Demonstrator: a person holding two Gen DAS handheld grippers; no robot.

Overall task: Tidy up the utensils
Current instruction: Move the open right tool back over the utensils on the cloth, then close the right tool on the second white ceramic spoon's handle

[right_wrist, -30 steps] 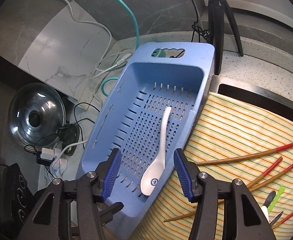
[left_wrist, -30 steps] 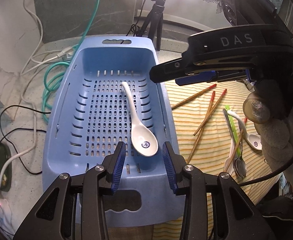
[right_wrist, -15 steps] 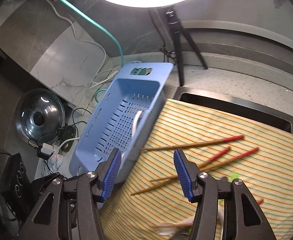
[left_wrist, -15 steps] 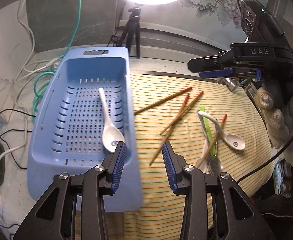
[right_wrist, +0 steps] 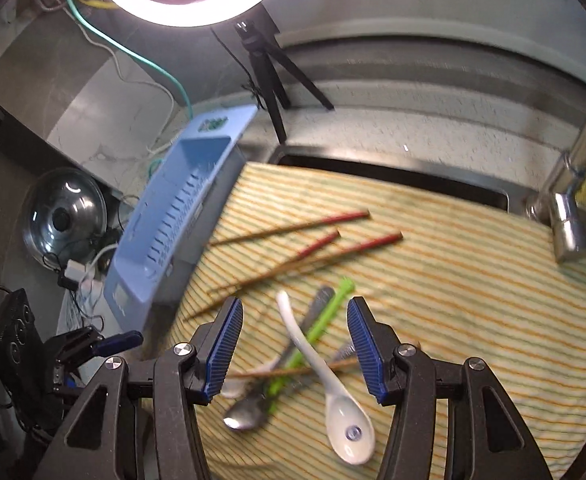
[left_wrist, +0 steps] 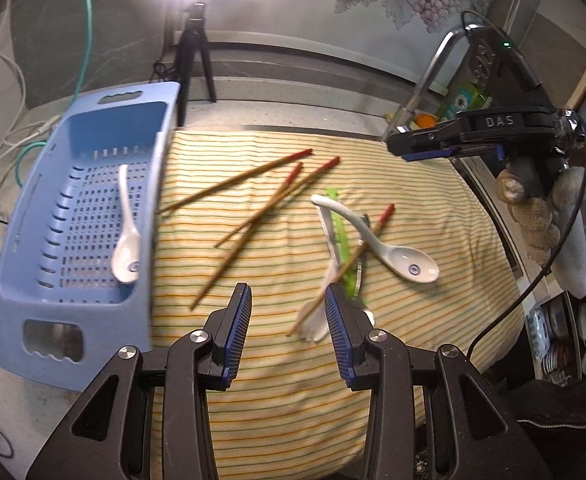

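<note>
A blue slotted basket point(left_wrist: 33, 240) stands at the left of a striped cloth point(left_wrist: 433, 184) and holds one white spoon point(left_wrist: 127, 240). On the cloth lie several red-tipped chopsticks point(left_wrist: 253, 180) and a pile with a white spoon point(left_wrist: 409, 262), a green utensil point(left_wrist: 339, 224) and a metal spoon point(right_wrist: 249, 412). My left gripper point(left_wrist: 287, 328) is open and empty above the cloth's near side. My right gripper point(right_wrist: 293, 350) is open and empty over the pile, with the white spoon point(right_wrist: 333, 392) between its fingers in view.
A tripod point(left_wrist: 193, 52) with a ring light stands behind the basket. A faucet point(right_wrist: 573, 184) and sink edge are at the back right. Cables point(left_wrist: 17, 148) and a pot lid point(right_wrist: 67, 210) lie left of the basket.
Both grippers have swung right, away from the basket and over the cloth. The right gripper now hangs over the utensil pile. The white spoon stays in the basket.
</note>
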